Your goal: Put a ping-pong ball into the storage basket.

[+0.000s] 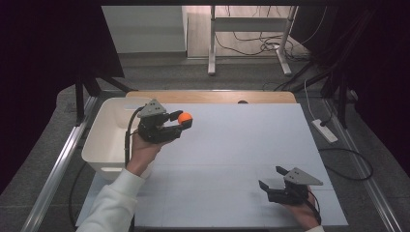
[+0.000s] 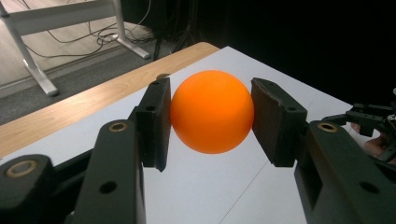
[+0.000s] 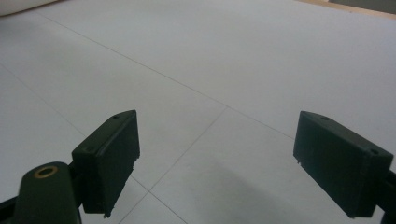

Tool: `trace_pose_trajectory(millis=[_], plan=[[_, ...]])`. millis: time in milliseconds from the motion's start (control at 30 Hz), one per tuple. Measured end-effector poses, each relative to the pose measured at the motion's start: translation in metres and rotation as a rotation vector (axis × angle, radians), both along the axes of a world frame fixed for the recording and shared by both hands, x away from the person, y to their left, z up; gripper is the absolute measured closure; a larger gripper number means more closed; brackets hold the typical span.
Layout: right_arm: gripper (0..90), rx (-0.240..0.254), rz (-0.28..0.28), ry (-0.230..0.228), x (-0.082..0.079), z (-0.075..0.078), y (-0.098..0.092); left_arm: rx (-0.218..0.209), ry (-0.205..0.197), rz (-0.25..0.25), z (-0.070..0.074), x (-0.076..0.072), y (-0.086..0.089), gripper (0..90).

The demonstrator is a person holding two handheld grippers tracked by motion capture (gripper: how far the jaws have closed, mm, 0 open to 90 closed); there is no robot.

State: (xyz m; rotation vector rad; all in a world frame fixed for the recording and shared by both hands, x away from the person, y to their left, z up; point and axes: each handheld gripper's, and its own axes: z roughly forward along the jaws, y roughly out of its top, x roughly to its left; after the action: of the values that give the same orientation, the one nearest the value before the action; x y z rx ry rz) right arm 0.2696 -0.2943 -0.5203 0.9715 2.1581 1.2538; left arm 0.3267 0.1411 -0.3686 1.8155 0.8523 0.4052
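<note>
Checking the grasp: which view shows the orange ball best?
The left gripper view: the orange ball is large and close, clamped between the left claw pads. The high view shows it as a small orange dot beside the white bin.

Dark room, perhaps grey floor (image 1: 241, 77)

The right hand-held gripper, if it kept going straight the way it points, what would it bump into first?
Probably nothing soon. The right hand-held gripper has open, empty jaws pointing across the bare white table. The white bin lies roughly that way, far off, but depth is hard to judge.
</note>
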Motion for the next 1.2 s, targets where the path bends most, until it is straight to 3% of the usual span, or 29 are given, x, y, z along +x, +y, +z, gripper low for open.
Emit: trace_pose_trajectory(millis=[667,1200], plan=[[14.7,-0.002,-0.003,0.0,0.0,0.0,0.0,0.003,-0.018,0.042,0.008,-0.001,0.017,50.8],[14.7,0.0,-0.003,0.001,0.0,0.0,0.0,0.006,-0.02,0.105,0.01,-0.001,0.038,50.8]])
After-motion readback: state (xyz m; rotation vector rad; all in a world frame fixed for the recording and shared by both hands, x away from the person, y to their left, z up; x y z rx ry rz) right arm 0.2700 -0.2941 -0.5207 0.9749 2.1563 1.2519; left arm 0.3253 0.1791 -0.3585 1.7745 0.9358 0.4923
